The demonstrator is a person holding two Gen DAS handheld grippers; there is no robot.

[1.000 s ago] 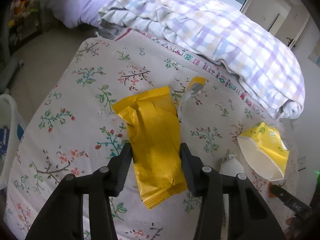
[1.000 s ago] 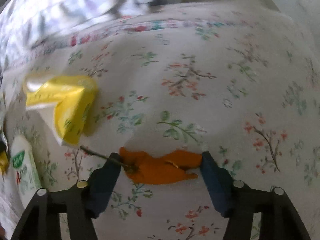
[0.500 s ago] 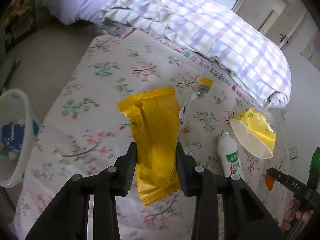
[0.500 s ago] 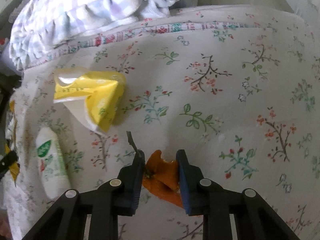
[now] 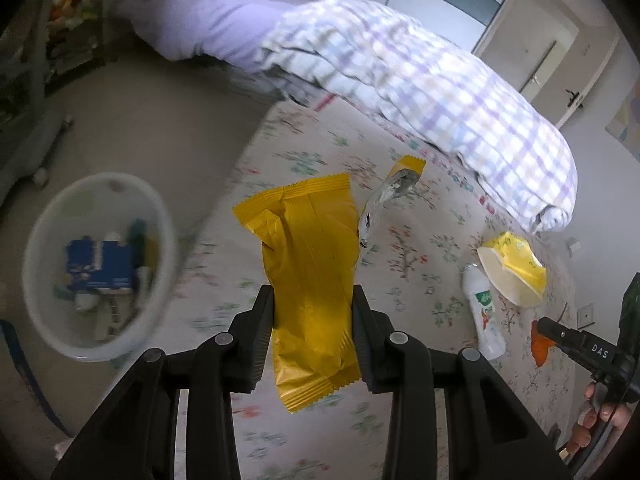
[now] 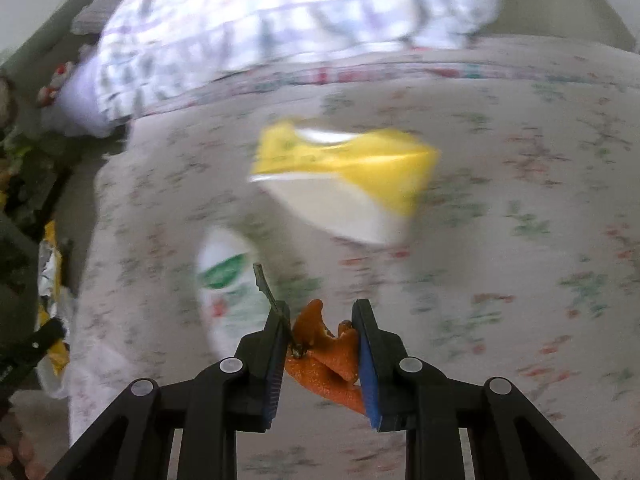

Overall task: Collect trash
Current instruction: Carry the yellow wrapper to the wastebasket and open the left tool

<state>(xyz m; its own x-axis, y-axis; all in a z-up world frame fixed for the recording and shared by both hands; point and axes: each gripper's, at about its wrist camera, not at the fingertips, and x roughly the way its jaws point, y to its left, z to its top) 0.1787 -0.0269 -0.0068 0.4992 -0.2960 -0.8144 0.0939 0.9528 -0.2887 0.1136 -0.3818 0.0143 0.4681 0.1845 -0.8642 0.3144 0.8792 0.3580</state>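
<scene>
Left wrist view: left gripper (image 5: 313, 322) clamped on a yellow snack wrapper (image 5: 310, 276), pads pressing both long edges, wrapper lifted clear of the floral bedsheet (image 5: 420, 248). Jaws closed in earlier in the last second and have held steady since, wrapper between them throughout. White bin (image 5: 96, 264) on the floor to the left, blurred, with a blue box and other bits inside. On the sheet past the wrapper: a small torn foil packet (image 5: 394, 196) with a yellow end. Further right, a white bottle (image 5: 482, 316) lying on its side, just beside a yellow-and-white tissue pack (image 5: 514, 272). Checked blanket (image 5: 420, 92) rolled up along the far side. Right gripper shows at the far right edge, orange scrap at its tip, a hand behind it.

Right wrist view: heavy motion blur. Right gripper (image 6: 320, 344) pinched on a piece of orange peel (image 6: 324, 356), stem poking up past the left finger; peel off the sheet. Its jaws closed sharply earlier in the last second, steady since. Bottle and tissue pack lie just beyond on the sheet, blanket at the far edge. Left gripper visible at the left margin.
</scene>
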